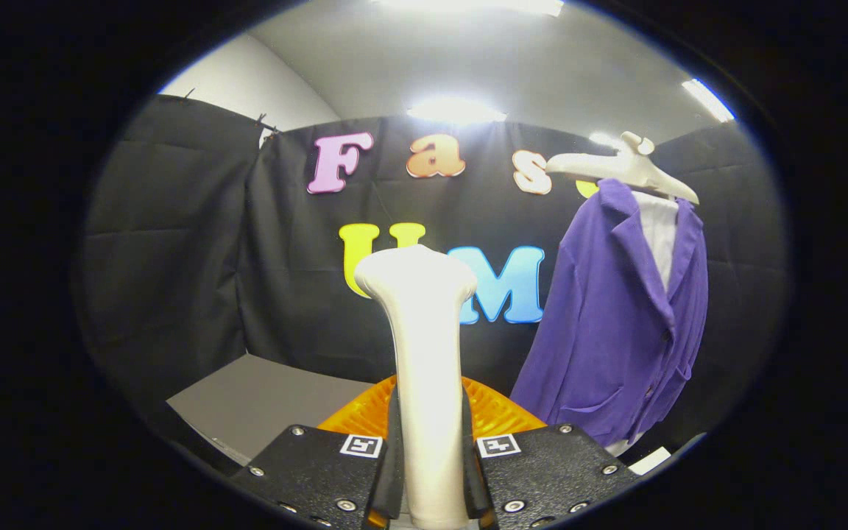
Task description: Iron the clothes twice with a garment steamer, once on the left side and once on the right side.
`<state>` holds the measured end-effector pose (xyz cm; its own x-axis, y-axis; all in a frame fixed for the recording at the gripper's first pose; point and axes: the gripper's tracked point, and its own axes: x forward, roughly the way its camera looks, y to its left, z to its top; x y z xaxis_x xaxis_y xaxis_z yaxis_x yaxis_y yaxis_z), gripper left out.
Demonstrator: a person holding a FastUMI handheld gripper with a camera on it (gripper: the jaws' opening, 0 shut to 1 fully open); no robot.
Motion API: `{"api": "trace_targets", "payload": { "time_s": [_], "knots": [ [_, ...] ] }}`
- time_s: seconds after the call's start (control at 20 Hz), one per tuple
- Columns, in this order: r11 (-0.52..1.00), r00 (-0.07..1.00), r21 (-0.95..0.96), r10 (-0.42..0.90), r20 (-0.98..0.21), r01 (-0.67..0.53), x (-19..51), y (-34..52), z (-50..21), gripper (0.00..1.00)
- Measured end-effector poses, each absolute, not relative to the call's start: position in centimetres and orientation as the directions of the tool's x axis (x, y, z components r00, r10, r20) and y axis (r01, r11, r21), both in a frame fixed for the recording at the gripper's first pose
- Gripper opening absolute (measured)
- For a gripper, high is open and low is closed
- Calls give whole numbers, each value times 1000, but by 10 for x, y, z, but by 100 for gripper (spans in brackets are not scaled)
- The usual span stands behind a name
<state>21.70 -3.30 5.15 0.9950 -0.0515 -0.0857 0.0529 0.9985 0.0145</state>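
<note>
My gripper (429,471) is shut on the white handle of the garment steamer (422,346), which stands upright between the fingers with its wider head at the top. Both fingers press on the handle's lower part. Beyond the fingers and to the right, a purple jacket (619,324) hangs on a white hanger (626,171) over a white shirt (659,232), in front of the black cloth wall. The steamer's head is well to the left of the jacket and apart from it.
An orange ribbed tray or basket (494,412) lies just behind the fingers under the steamer. A grey tabletop (262,405) stretches to the left of it. Black cloth walls close the booth behind and on both sides.
</note>
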Motion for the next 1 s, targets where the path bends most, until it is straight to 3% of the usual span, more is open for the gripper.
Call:
{"api": "trace_targets", "payload": {
  "time_s": [0.25, 0.45, 1.0],
  "knots": [
    [997, 997, -11, -80, 9, 80, 157, -83, 85, 32],
    [988, 987, 23, -153, 51, 152, 148, -131, 110, 32],
    [918, 916, 74, -395, 63, 391, 221, -256, 118, 32]
  ]
}}
